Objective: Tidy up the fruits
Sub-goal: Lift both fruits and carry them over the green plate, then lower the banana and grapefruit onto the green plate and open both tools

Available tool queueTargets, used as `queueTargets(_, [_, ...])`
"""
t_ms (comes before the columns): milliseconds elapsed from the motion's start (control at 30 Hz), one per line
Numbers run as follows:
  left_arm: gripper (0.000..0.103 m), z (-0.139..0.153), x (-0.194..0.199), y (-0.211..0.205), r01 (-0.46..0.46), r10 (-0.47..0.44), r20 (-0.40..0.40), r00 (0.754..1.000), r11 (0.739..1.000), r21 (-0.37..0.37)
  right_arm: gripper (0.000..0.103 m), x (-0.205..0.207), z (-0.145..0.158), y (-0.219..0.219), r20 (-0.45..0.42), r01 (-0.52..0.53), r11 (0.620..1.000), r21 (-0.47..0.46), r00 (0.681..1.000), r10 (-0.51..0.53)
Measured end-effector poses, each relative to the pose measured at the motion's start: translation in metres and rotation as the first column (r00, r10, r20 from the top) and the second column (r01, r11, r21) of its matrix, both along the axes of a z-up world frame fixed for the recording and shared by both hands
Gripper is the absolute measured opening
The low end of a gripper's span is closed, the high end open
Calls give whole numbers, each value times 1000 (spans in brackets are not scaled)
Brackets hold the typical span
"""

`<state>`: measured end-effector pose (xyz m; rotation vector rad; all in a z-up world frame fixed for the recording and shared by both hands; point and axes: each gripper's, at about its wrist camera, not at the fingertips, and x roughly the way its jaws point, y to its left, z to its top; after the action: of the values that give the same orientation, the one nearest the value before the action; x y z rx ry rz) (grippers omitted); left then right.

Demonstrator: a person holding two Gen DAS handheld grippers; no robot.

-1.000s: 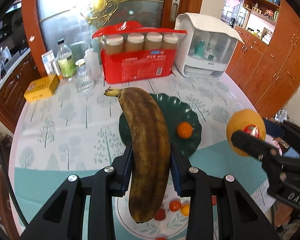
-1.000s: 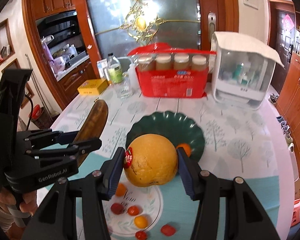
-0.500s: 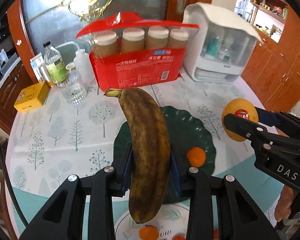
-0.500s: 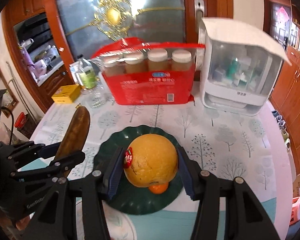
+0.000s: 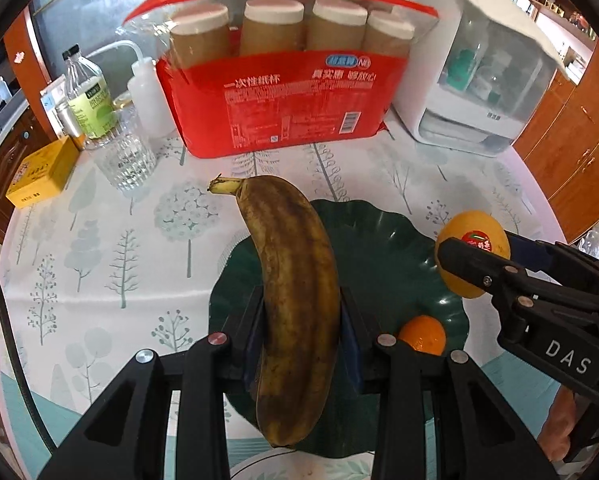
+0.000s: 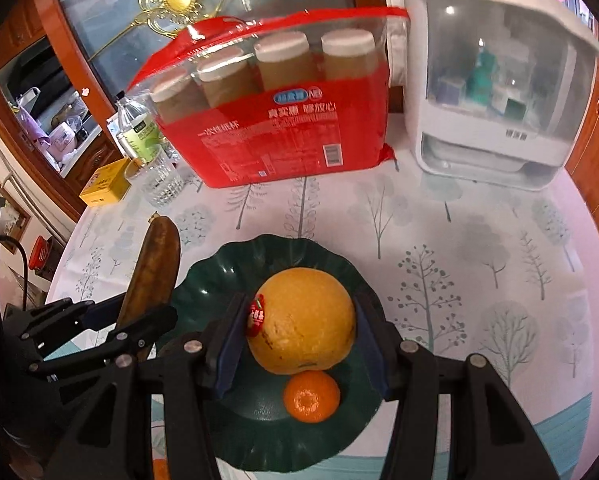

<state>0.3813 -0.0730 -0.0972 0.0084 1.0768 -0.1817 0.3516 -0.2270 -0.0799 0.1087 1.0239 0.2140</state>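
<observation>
My left gripper (image 5: 301,336) is shut on a brown overripe banana (image 5: 295,288) and holds it over the left part of the dark green plate (image 5: 383,248). My right gripper (image 6: 299,336) is shut on a large orange with a red sticker (image 6: 305,324) and holds it above the green plate (image 6: 219,276). A small tangerine (image 6: 310,397) lies on the plate, just below the orange; it also shows in the left wrist view (image 5: 423,336). The right gripper with its orange (image 5: 473,248) hangs over the plate's right rim. The banana (image 6: 151,276) shows at the plate's left edge.
Behind the plate stand a red pack of paper cups (image 5: 283,92), a white appliance with a clear front (image 5: 479,72), a glass (image 5: 123,160), bottles (image 5: 89,100) and a yellow box (image 5: 39,176). A white plate's rim (image 5: 299,468) shows at the near edge.
Both grippers have moved forward and down over the green plate with their fruit. The white plate of small tomatoes has slid almost out of view at the bottom.
</observation>
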Motion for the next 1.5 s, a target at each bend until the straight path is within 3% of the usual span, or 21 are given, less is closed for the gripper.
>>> queueTargets(467, [33, -39, 18, -5, 4, -5, -69, 998, 1000, -4, 53, 17, -52, 2, -117, -2, 999, 32, 993, 6])
queueTargets(733, [34, -42, 24, -6, 22, -21, -53, 998, 1000, 10, 53, 24, -70, 4, -166, 1, 1000, 29, 986, 4])
queueTargets(867, [42, -33, 24, -8, 34, -34, -10, 999, 999, 8, 54, 24, -75, 6, -178, -7, 1000, 17, 984, 10])
queueTargets(1033, [71, -26, 26, -2, 12, -12, 9, 1000, 1000, 8, 54, 26, -71, -1, -155, 15, 999, 30, 988, -10])
queueTargets(1100, [75, -26, 26, 0, 2, -2, 7, 1000, 1000, 2, 54, 27, -71, -2, -154, 11, 999, 39, 988, -5])
queueTargets(1500, [81, -31, 21, 12, -30, 30, -37, 999, 1000, -6, 54, 22, -70, 4, -150, -9, 999, 31, 989, 13])
